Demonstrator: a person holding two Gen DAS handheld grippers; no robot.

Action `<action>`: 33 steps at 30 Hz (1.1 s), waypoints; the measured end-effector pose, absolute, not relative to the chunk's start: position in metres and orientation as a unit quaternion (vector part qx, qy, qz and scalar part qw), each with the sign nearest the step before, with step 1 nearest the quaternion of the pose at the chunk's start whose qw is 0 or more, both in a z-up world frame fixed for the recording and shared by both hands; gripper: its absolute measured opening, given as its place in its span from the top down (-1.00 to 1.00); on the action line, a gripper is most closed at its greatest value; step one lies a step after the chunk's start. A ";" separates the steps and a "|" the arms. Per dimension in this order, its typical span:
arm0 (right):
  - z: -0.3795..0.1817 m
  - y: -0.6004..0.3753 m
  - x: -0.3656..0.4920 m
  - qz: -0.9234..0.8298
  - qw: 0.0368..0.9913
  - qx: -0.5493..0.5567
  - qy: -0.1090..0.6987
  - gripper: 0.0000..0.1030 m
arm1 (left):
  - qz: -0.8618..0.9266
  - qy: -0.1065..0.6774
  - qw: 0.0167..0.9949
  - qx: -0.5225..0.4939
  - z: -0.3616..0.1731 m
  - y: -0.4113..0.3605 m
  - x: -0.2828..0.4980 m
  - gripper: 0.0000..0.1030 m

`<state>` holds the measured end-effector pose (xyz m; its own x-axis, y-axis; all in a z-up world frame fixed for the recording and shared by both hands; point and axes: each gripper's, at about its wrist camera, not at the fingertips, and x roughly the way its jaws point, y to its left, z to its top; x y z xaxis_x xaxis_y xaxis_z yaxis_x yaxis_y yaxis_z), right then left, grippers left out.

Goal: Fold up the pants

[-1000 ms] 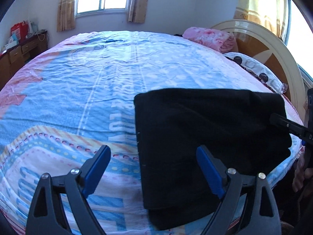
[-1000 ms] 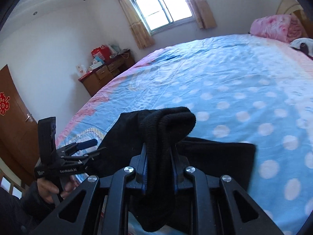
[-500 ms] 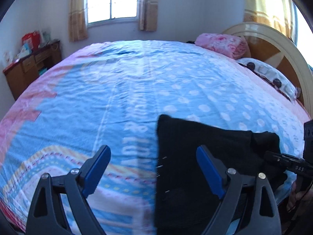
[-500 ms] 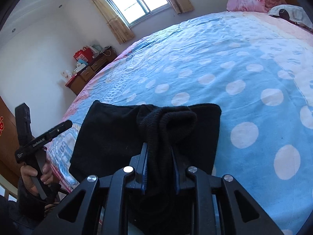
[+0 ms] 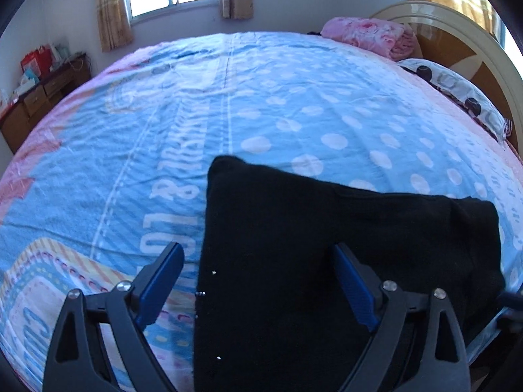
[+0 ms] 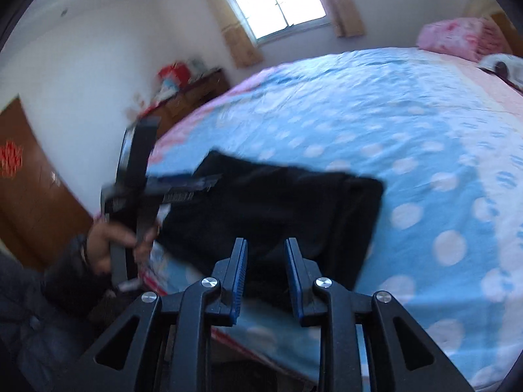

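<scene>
The black pants (image 5: 327,251) lie folded into a flat rectangle near the front edge of the bed; they also show in the right wrist view (image 6: 278,209). My left gripper (image 5: 258,261) is open and empty, just above the near left part of the pants. My right gripper (image 6: 265,254) is open a little and empty, behind the pants' near edge. The left gripper (image 6: 209,181), held in a hand, shows blurred at the pants' left side in the right wrist view.
The bed has a blue dotted sheet (image 5: 294,98). A pink blanket (image 5: 369,34) and a spotted pillow (image 5: 457,88) lie by the headboard (image 5: 474,36). A wooden dresser (image 5: 42,91) stands at the far left wall, and a brown door (image 6: 29,176) is nearby.
My right gripper has let go of the bunched pants fabric, opened and drawn back. The fabric now lies flat on the pile. My left gripper moved closer over the pants.
</scene>
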<state>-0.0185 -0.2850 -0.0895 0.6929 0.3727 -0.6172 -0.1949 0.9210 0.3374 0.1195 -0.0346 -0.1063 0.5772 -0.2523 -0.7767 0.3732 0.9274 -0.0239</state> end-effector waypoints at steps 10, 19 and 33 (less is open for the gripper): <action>-0.119 -0.297 -0.033 0.147 0.883 0.158 0.417 0.67 | -0.185 0.416 0.889 0.042 -0.087 -0.012 0.114 -0.95; -0.086 -0.310 0.039 0.106 0.922 0.134 0.347 0.66 | -0.164 0.438 0.883 0.048 -0.083 -0.025 0.155 -0.95; -0.091 -0.314 0.020 0.053 0.937 0.114 0.327 0.66 | -0.116 0.390 0.913 0.039 -0.060 0.038 0.148 -0.93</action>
